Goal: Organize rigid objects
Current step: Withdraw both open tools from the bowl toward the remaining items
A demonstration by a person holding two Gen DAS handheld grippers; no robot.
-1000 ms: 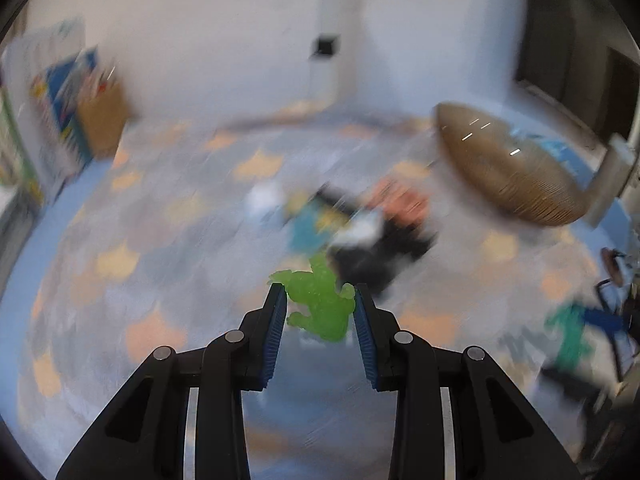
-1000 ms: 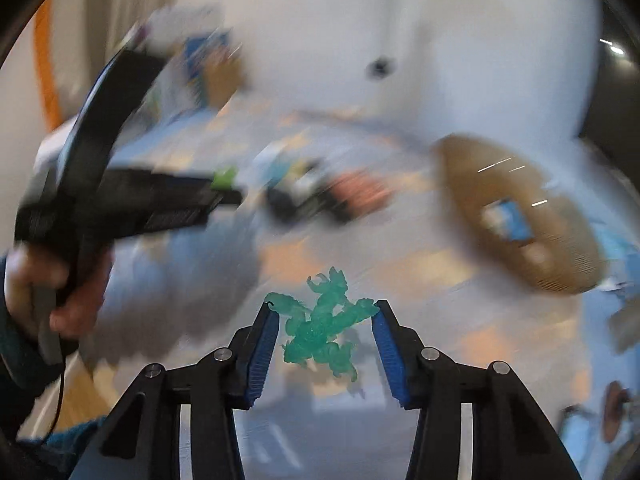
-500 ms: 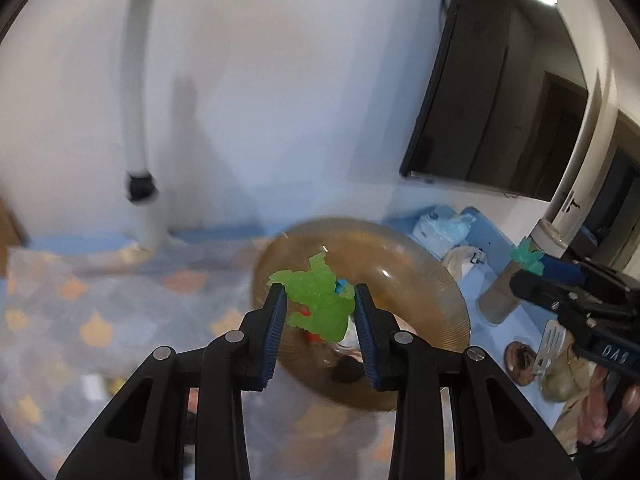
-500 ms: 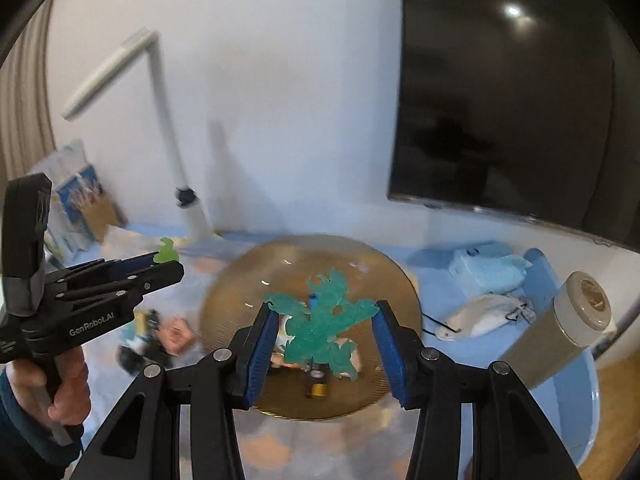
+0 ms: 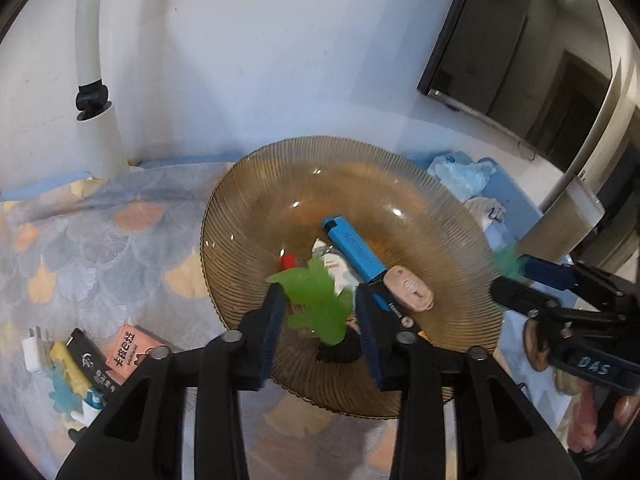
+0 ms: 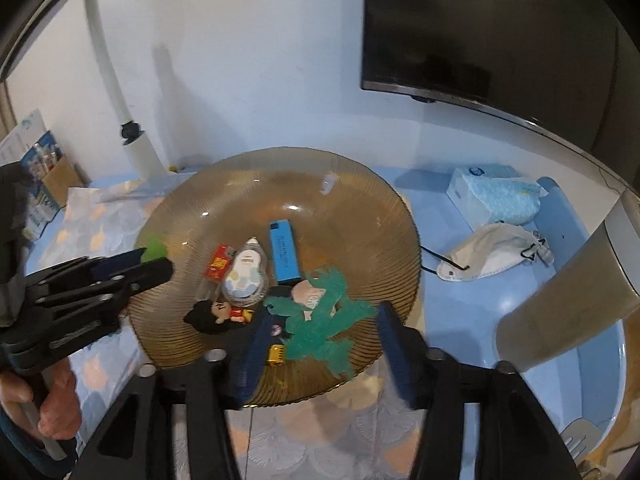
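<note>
Left gripper (image 5: 320, 320) clamps a bright green figure (image 5: 316, 304) between its blue pads, held over the near half of the ribbed amber plate (image 5: 256, 208). In the plate: blue rectangular stick (image 5: 354, 250), pink oval piece (image 5: 408, 288) touching its near end, small red item (image 5: 287, 261), white piece (image 5: 334, 266). Right gripper (image 5: 516, 272) at the plate's right rim, holding something teal, blurred. Left of the plate on the patterned cloth (image 5: 100, 248): pink box (image 5: 130, 346), a black item (image 5: 86, 354) and a yellow one (image 5: 70, 368).
</note>
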